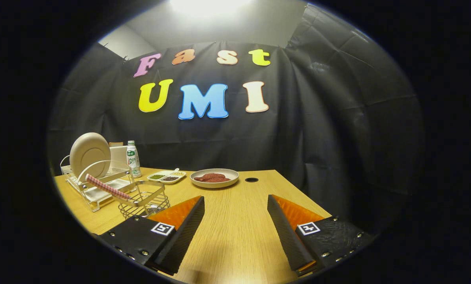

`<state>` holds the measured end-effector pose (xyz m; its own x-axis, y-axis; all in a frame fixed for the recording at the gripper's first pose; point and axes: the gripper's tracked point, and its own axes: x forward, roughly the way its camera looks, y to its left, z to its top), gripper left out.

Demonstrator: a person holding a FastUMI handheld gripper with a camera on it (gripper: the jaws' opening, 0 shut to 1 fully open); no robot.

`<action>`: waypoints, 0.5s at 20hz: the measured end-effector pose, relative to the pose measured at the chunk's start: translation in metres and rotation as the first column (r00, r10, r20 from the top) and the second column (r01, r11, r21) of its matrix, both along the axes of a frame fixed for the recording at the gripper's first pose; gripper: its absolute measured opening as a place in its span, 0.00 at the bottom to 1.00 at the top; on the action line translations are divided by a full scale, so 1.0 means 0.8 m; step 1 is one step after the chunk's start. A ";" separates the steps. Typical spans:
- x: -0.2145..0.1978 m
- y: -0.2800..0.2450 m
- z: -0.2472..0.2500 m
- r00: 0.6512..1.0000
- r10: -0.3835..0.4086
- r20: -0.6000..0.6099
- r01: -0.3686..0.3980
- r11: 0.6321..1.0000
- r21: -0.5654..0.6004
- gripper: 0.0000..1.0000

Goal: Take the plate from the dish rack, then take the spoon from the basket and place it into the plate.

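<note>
A beige plate (pixel 89 154) stands on edge in the white dish rack (pixel 86 194) at the table's far left. Just in front of the rack sits a wire basket (pixel 140 209); a red-and-white checked handle, apparently the spoon (pixel 107 187), sticks out of it toward the rack. My gripper (pixel 235 197) hovers over the wooden table (pixel 235 236), open, with only bare tabletop between its fingers. The basket lies just left of the left finger (pixel 180 225); the rack is beyond it.
A green-labelled bottle (pixel 132 158) stands behind the rack. Beyond the fingers are a divided white tray (pixel 166 176) of small foods, a round plate with dark red meat (pixel 214 178) and a cable hole (pixel 251 180). The table's right edge runs close to the right finger.
</note>
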<state>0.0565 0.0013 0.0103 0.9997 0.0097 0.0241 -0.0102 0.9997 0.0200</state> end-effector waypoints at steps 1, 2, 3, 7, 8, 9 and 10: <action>0.010 0.001 0.006 1.000 0.002 0.013 -0.002 1.000 -0.002 0.98; 0.020 0.000 0.010 1.000 0.000 0.021 0.000 1.000 0.009 0.98; 0.028 0.001 0.018 1.000 -0.003 0.027 0.002 1.000 0.027 0.98; 0.039 -0.001 0.046 0.999 -0.045 0.007 0.045 0.999 0.010 0.98; 0.034 -0.001 0.058 0.998 -0.056 0.004 0.056 0.998 -0.008 0.98; 0.027 -0.001 0.070 0.998 -0.068 0.004 0.068 0.997 -0.019 0.98; 0.019 -0.001 0.082 0.997 -0.079 0.008 0.080 0.996 -0.026 0.98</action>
